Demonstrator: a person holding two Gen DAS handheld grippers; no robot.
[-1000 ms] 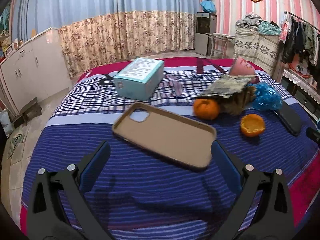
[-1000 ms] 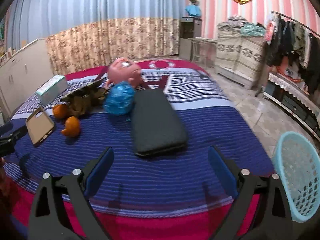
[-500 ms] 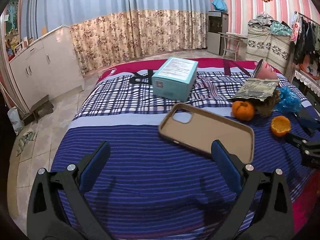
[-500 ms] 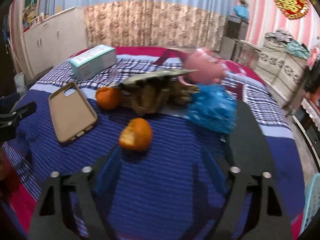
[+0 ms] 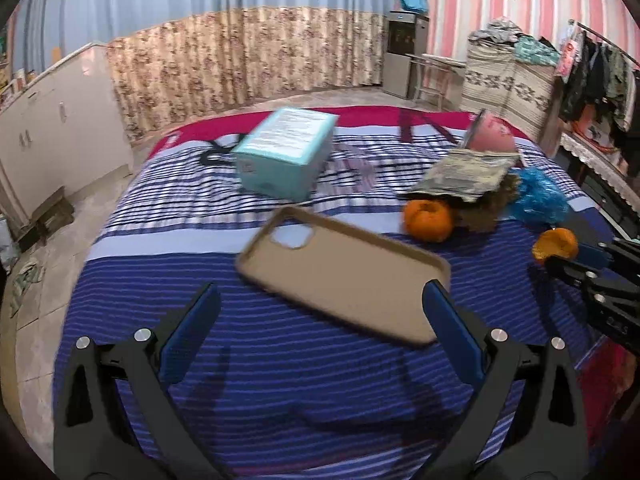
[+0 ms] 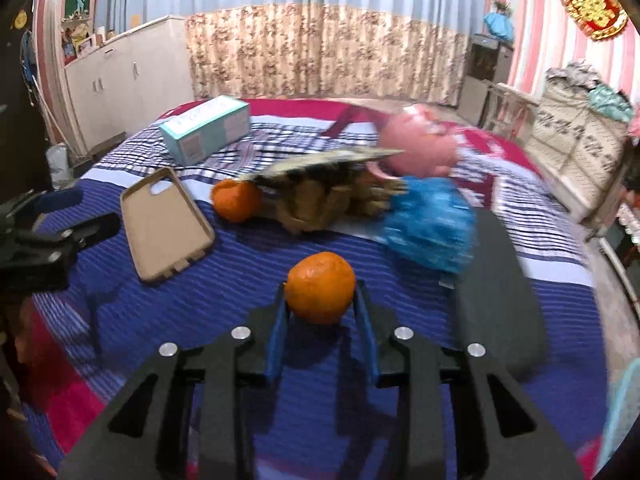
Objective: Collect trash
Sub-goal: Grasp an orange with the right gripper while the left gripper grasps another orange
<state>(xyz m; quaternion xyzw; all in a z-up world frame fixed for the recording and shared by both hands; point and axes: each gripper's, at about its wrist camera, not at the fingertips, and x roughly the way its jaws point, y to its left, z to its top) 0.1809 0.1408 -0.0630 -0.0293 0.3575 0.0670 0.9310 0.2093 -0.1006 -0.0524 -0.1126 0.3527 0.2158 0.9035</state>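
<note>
An orange peel shell (image 6: 320, 280) sits on the blue striped bed between the blue pads of my right gripper (image 6: 320, 293). Its jaws are closing and both pads touch the peel's sides. The left wrist view catches the same peel (image 5: 556, 242) at the tips of the right gripper (image 5: 576, 258) by the right edge. A second orange peel (image 6: 236, 200) lies beside crumpled brown packaging (image 6: 332, 200) and a blue plastic bag (image 6: 432, 232). My left gripper (image 5: 320, 296) hangs open and holds nothing, just short of a tan phone case (image 5: 340, 272).
A teal box (image 5: 286, 152) and a pink toy (image 6: 420, 148) rest further back on the bed. A black pouch (image 6: 496, 292) lies right of the peel. A light blue basket (image 6: 624, 412) shows at the lower right edge. Cabinets, curtains and a clothes rack ring the room.
My right gripper swung left from the black pouch to the near orange peel and its jaws narrowed from wide open to flanking the peel. The left gripper shifted sideways and back, still open.
</note>
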